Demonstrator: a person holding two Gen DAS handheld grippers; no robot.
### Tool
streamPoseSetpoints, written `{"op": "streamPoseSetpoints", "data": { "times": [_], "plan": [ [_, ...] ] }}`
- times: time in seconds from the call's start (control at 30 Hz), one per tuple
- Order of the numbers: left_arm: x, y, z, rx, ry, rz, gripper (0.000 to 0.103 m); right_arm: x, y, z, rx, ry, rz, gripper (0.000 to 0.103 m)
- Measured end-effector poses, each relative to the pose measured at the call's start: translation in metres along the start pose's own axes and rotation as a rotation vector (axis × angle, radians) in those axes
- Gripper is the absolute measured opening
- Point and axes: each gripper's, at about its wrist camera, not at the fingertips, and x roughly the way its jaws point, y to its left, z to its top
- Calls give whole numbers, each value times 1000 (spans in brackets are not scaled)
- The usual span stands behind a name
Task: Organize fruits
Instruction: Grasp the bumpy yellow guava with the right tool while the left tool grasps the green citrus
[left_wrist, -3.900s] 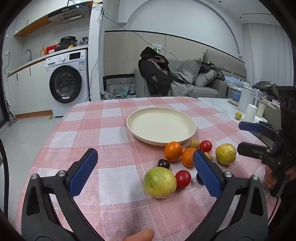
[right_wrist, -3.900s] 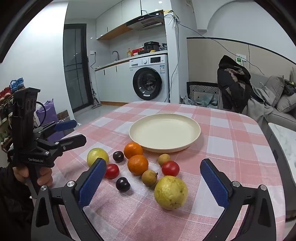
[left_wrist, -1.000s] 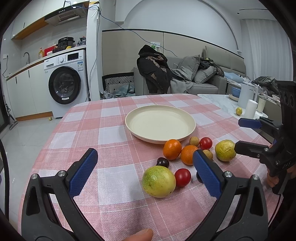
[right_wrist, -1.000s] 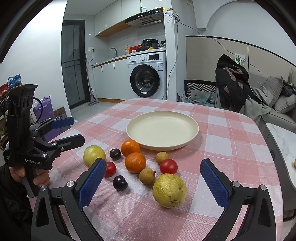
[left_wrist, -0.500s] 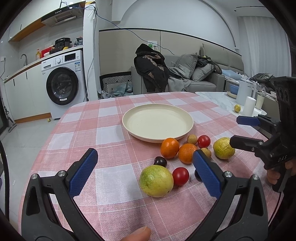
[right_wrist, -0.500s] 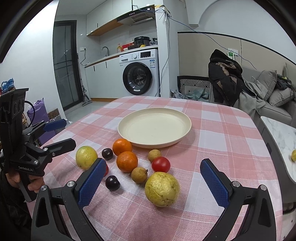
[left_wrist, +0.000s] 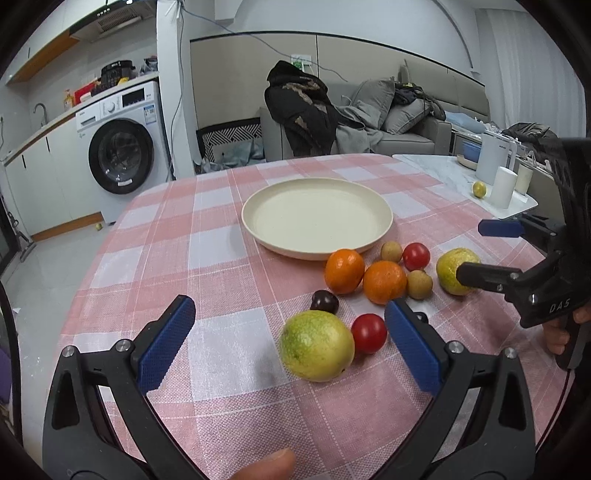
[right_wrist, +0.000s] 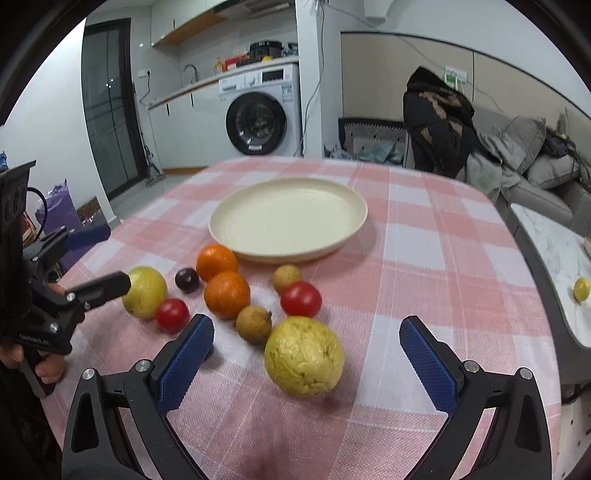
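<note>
A cream plate (left_wrist: 317, 216) (right_wrist: 288, 218) sits bare on the pink checked tablecloth (left_wrist: 207, 369). In front of it lie a green-yellow guava (left_wrist: 316, 345) (right_wrist: 144, 291), a yellow guava (right_wrist: 303, 356) (left_wrist: 455, 270), two oranges (left_wrist: 344, 270) (left_wrist: 384, 281), two red tomatoes (left_wrist: 368, 333) (left_wrist: 416, 256), a dark plum (left_wrist: 324, 301) and small brown fruits (left_wrist: 419, 283). My left gripper (left_wrist: 291, 341) is open, the green-yellow guava just ahead between its fingers. My right gripper (right_wrist: 306, 360) is open around the yellow guava, not touching it.
A marble side table (left_wrist: 461, 177) at the right carries white cups and a small yellow fruit (left_wrist: 479, 189). A washing machine (left_wrist: 118, 151), a sofa with a dark coat (left_wrist: 306, 110) and a floor basket stand behind. A fingertip (left_wrist: 269, 463) shows at the bottom edge.
Both grippers have moved forward and lower toward the fruit; each guava now looms larger between its gripper's fingers. Nothing has been taken hold of.
</note>
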Motion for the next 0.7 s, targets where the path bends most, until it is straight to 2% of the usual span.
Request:
{"op": "streamPoseSetpoints", "data": {
  "times": [0.2, 0.37, 0.43, 0.7],
  "plan": [
    [16, 12, -2, -44, 84, -47, 102, 8, -7, -6, 37, 65, 50, 100],
    [26, 10, -4, -41, 122, -68, 100, 12, -13, -9, 64, 98, 77, 87],
    [29, 9, -5, -40, 139, -70, 95, 14, -13, -9, 71, 113, 84, 83],
    [39, 18, -7, -92, 186, -123, 77, 17, -14, -9, 81, 129, 111, 82]
  ]
}}
